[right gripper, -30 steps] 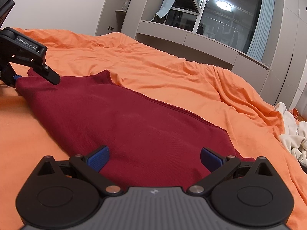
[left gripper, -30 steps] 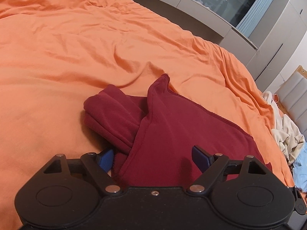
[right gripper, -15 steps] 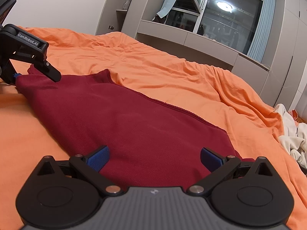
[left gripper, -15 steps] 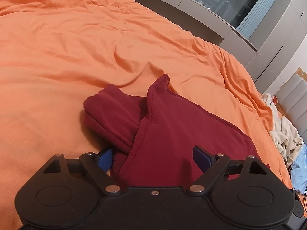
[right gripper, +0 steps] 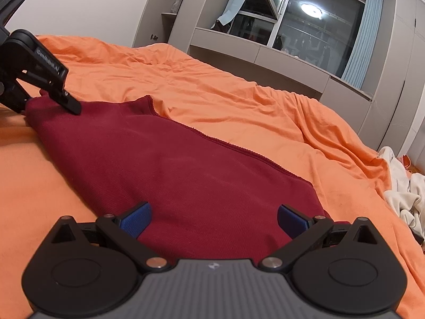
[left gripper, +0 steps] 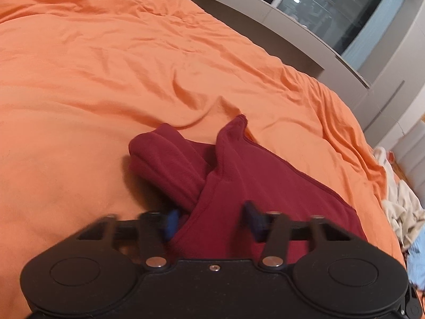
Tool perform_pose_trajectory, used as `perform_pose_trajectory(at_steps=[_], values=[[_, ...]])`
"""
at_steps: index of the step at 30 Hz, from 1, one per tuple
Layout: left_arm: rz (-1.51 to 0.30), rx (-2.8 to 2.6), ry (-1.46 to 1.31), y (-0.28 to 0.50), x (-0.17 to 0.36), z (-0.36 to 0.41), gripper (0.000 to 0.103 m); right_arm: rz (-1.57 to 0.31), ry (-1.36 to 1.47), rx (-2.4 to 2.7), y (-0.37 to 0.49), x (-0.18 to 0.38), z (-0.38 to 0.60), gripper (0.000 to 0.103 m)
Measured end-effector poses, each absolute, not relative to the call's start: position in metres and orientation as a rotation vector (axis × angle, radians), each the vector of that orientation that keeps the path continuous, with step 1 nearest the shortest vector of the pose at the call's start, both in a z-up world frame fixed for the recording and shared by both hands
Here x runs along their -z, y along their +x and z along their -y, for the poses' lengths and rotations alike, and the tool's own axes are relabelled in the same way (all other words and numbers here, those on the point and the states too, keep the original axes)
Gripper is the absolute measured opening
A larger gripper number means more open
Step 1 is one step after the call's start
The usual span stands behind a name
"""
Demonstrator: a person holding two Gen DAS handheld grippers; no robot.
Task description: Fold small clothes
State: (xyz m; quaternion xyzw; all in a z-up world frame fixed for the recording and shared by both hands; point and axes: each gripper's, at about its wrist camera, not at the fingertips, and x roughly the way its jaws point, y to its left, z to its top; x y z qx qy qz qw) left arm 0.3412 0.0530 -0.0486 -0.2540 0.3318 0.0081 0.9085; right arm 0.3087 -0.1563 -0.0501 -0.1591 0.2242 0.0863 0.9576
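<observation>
On orange bedsheet: left tool just closing around maroon garment edge, pads not pressing; right tool gaping.

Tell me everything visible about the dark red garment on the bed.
The dark red garment is a soft, finely ribbed knit with a stitched hem along its far edge. It lies mostly flat on the orange bedsheet, with a sleeve folded and bunched at one end. The left gripper has just been closing, with the fabric edge near the sleeve between its blue pads; whether they press it yet is unclear. The right gripper straddles the near edge at the other end, jaws wide open.
</observation>
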Motion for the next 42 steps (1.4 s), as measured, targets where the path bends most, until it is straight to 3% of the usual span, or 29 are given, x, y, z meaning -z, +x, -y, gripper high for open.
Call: perform_pose_trajectory(at_steps=[2, 8, 18, 27, 33, 42], values=[[-0.665, -0.034, -0.523, 0.343, 0.045, -0.050, 0.031, -0.460, -0.314, -0.178, 0.309, 0.049, 0.158, 0.103], [-0.572, 0.031, -0.392, 0.348, 0.016, -0.020, 0.018, -0.513, -0.247, -0.192, 0.313, 0.038, 0.171, 0.103], [-0.490, 0.334, -0.120, 0.361, -0.022, 0.082, 0.016, -0.520, -0.029, 0.093, 0.316, 0.000, 0.285, 0.103], [-0.537, 0.606, 0.179, 0.327, 0.006, 0.198, 0.017, -0.508, 0.190, 0.222, 0.317, -0.006, 0.368, 0.103], [-0.581, 0.641, 0.270, 0.313, 0.035, 0.218, 0.022, -0.520, 0.176, 0.202, 0.324, 0.000, 0.358, 0.103], [-0.592, 0.678, 0.208, 0.312, 0.033, 0.210, 0.048, -0.526, 0.200, 0.215, 0.321, 0.002, 0.361, 0.103]])
